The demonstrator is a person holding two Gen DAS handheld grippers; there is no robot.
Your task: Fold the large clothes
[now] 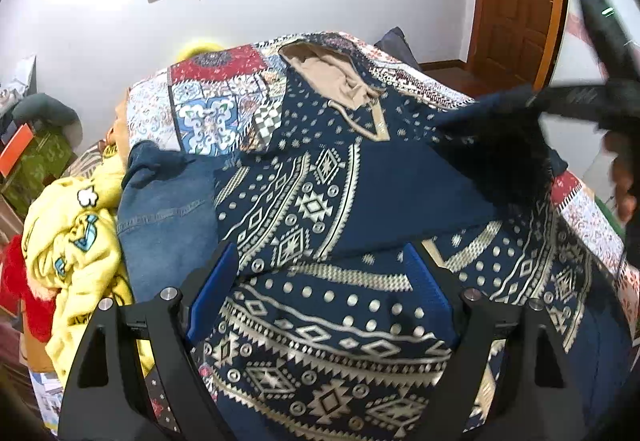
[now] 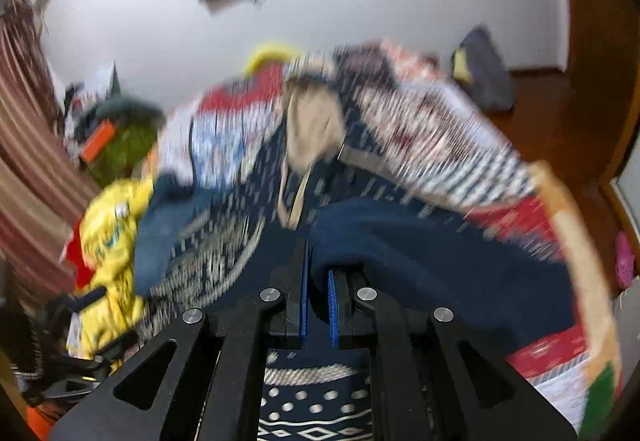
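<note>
Here, your left gripper (image 1: 324,281) hangs over the navy patterned hoodie (image 1: 320,341) with its blue-padded fingers (image 1: 212,293) spread wide and nothing between them. The hoodie lies across the patchwork bedspread (image 1: 208,97), beige-lined hood (image 1: 332,77) toward the white wall. Its plain navy sleeve (image 1: 412,193) is drawn over the chest. Your right gripper (image 2: 318,281) is clamped on that sleeve (image 2: 420,253); the fabric bunches out between the pads, though the right wrist picture is blurred, so exactly which edge you've caught is hard to tell. From the left wrist view the right gripper (image 1: 532,101) shows at the right side, pinching the sleeve's dark end. Left of the hoodie sit folded jeans (image 1: 168,213) and a yellow printed garment (image 1: 76,237).
</note>
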